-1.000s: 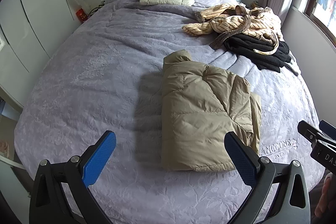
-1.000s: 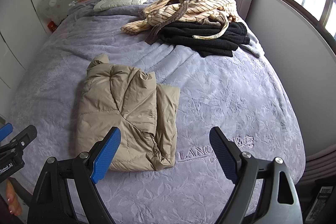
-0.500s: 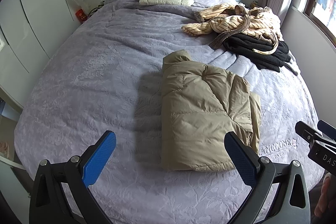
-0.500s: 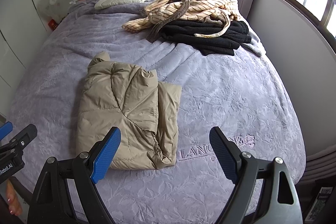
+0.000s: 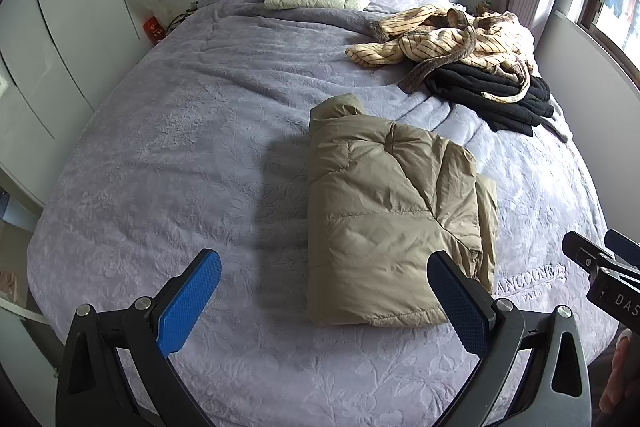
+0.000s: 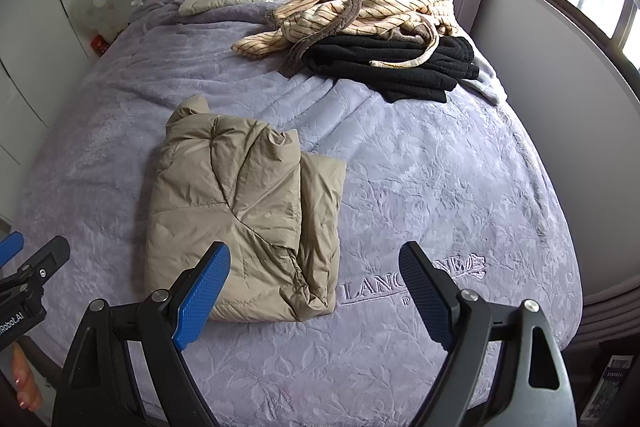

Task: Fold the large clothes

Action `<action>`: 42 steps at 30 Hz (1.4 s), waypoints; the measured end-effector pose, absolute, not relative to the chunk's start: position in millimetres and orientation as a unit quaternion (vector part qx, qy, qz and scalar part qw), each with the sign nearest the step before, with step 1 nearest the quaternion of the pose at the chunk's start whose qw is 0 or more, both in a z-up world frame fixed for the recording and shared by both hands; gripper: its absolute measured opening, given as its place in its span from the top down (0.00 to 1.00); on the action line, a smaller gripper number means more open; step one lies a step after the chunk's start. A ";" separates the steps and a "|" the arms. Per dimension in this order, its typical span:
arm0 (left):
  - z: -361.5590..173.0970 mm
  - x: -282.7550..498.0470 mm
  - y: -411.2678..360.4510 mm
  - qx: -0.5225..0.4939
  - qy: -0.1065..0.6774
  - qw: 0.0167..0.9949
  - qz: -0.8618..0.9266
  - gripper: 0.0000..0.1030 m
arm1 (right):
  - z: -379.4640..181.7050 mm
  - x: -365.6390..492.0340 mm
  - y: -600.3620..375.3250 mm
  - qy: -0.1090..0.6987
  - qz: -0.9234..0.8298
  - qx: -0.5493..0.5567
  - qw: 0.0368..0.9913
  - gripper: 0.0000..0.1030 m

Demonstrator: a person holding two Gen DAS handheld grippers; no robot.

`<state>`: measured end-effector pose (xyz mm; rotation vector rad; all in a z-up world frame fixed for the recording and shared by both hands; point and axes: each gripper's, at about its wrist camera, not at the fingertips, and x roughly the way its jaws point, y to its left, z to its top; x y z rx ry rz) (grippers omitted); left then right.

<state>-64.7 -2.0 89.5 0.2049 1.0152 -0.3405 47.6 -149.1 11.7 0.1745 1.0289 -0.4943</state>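
The left gripper (image 5: pixel 324 291) hangs wide, nothing between its jaws, above the near edge of the bed (image 5: pixel 168 155). Just beyond it, mid-bed, lies the jacket (image 5: pixel 384 211), a tan puffer folded into a thick bundle. It looks light, soft and slippery, and likely springs open. The best hold is probably the layered edge at its near right corner. The right gripper (image 6: pixel 314 287) hangs just as wide and empty beside that corner.
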 end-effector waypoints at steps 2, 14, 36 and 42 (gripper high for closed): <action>89.5 -65.8 -2.0 0.097 0.483 0.855 -0.161 0.00 | 12.1 48.7 -150.4 0.487 -0.233 0.082 0.838 0.14; 89.5 -66.3 -2.7 0.097 0.483 0.855 -0.161 0.00 | 10.9 47.6 -151.3 0.488 -0.230 0.083 0.838 0.14; 88.3 -63.4 -4.3 0.101 0.484 0.853 -0.164 0.00 | 10.9 51.7 -155.7 0.490 -0.225 0.081 0.838 0.14; 87.9 -63.3 -4.2 0.101 0.484 0.854 -0.164 0.00 | 11.3 51.0 -155.5 0.490 -0.225 0.082 0.838 0.14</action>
